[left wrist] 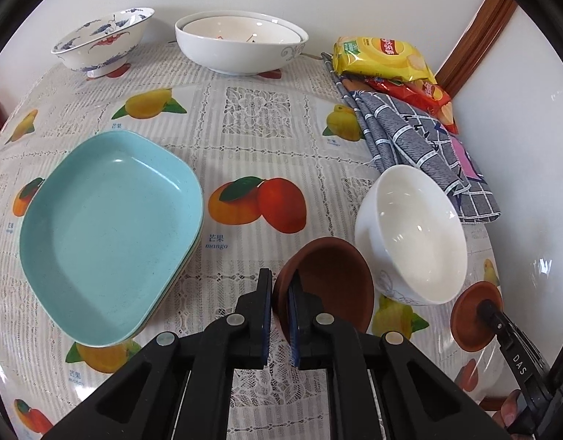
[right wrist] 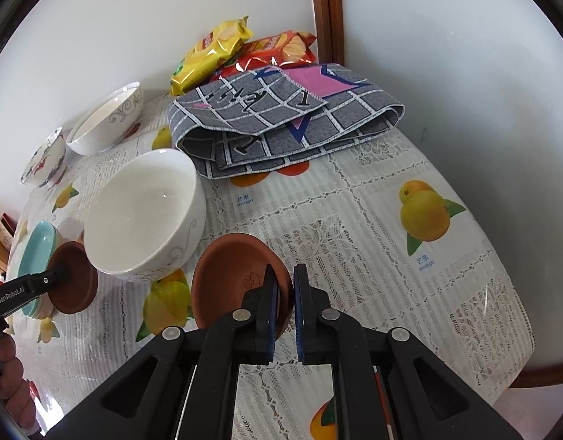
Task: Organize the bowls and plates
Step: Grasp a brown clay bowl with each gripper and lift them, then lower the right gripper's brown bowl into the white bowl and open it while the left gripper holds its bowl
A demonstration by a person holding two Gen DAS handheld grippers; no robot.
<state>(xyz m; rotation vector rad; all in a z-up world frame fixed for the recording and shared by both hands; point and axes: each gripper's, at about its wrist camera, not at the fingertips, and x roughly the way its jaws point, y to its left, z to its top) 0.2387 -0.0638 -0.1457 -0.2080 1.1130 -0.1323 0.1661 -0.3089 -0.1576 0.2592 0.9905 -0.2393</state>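
1. Gripping the rim of a brown clay bowl (left wrist: 329,278), the left gripper (left wrist: 280,315) is seen clamped and holding it tilted.
2. A brown clay saucer (right wrist: 233,278) is clamped at its rim by the right gripper (right wrist: 285,311).
3. An empty white bowl (left wrist: 413,234) is leaned between the two.
4. Stacked speckled plates (left wrist: 109,231), turquoise on top, are set to the left on the lace-patterned worktop (left wrist: 252,146).
5. Nested white bowls (left wrist: 241,46), a painted bowl (left wrist: 101,42), a folded cloth (right wrist: 281,121) and snack packets (right wrist: 215,51) are ranged near the wall.
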